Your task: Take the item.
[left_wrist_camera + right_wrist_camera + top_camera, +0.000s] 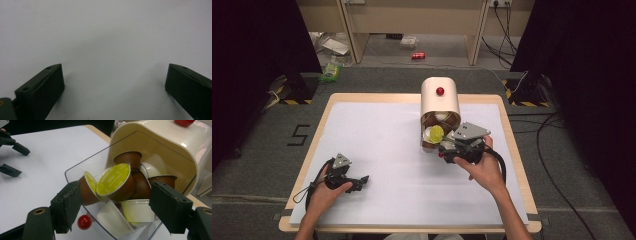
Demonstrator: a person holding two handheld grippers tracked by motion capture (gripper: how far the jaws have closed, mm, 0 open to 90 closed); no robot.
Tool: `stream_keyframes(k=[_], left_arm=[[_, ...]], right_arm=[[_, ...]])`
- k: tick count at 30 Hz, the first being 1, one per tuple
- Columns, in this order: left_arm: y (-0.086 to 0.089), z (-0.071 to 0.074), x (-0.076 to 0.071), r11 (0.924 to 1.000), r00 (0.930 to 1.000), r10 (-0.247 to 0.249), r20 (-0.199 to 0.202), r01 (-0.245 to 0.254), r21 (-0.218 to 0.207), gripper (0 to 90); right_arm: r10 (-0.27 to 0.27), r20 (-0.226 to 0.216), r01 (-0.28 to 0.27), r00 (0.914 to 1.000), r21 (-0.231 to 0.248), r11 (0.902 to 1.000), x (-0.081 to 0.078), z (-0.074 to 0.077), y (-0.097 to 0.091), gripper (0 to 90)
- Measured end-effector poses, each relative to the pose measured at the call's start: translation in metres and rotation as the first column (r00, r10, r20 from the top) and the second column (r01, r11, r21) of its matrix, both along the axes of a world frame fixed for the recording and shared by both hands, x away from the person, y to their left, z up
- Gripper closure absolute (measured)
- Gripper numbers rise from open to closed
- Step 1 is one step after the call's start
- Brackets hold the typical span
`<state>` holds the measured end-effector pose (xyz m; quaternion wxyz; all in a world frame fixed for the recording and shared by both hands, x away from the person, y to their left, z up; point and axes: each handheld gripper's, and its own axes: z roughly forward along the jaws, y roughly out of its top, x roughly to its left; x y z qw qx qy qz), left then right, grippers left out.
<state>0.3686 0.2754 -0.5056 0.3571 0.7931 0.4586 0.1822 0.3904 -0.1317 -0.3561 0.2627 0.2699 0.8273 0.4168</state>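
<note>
Reaching toward the far right part of the counter (377,125), the right gripper (117,206) sits with its jaws apart at the open mouth of a clear drawer (75,173). The drawer sticks out of a cream box (440,97) with a red knob (440,91) on top. Little coffee pods (117,182) are piled in the drawer, brown, white and yellow-topped. The pods lie straight ahead of the right jaws, so this hand is much nearer. A small red ball (84,222) sits low by the drawer's front. The left gripper (354,183) rests near the counter's near left corner, well apart from the box, jaws wide apart over bare white.
</note>
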Motion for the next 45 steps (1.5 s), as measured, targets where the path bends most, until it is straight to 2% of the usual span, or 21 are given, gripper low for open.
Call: stream_keyframes(k=[10,24,35,40,45], left_arm=[[0.0,0.0,0.0,1.0,1.0,0.0,0.0,0.0,0.001,1.6],[0.0,0.0,0.0,1.0,1.0,-0.001,0.0,0.001,0.001,1.7],[0.0,0.0,0.0,1.0,1.0,-0.001,-0.001,0.001,0.003,1.6],[0.0,0.0,0.0,1.0,1.0,-0.002,-0.001,0.002,0.003,1.6],[0.0,0.0,0.0,1.0,1.0,-0.001,0.0,0.001,0.001,1.6]], right_arm=[[-0.003,0.014,0.004,0.9999,-0.05,0.9987,0.011,-0.002,0.004,27.9],[-0.012,0.004,0.013,0.9999,-0.115,0.9933,0.024,-0.009,0.017,30.4],[-0.009,-0.005,0.008,1.0,-0.111,0.9937,0.03,-0.01,0.022,30.9],[-0.002,-0.009,0.001,1.0,-0.112,0.9937,0.032,-0.009,0.026,35.0],[-0.01,-0.022,0.007,0.9997,-0.134,0.991,0.033,-0.012,0.03,38.6]])
